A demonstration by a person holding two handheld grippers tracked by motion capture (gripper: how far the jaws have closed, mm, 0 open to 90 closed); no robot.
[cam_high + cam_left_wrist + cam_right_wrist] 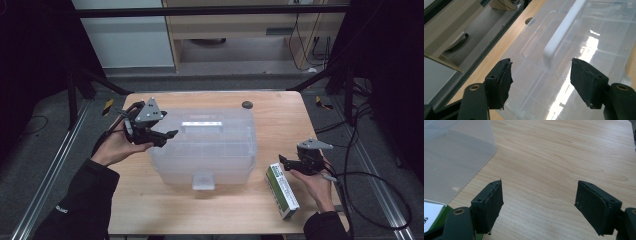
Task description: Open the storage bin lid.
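Observation:
A clear plastic storage box (pixel 205 145) with a white handle (pixel 201 123) on its lid and a front latch (pixel 203 181) stands in the middle of the wooden table (pixel 280 120). My left gripper (pixel 167 137) hovers at the box's left edge, open, with nothing between its jaws. In the left gripper view the jaws (pixel 541 77) stand wide over the lid, and the white handle (pixel 560 32) runs away ahead of them. My right gripper (pixel 286 161) is open low over the table, right of the box and just above a green and white carton (pixel 282 191). In the right gripper view, bare wood shows between the fingertips (pixel 539 202).
A dark round hole (pixel 247 104) sits in the table near its far edge. Cables (pixel 360 185) trail off the right side. Bare wood lies in front of the box and at the far right. Beyond the table stands a cabinet (pixel 225 30).

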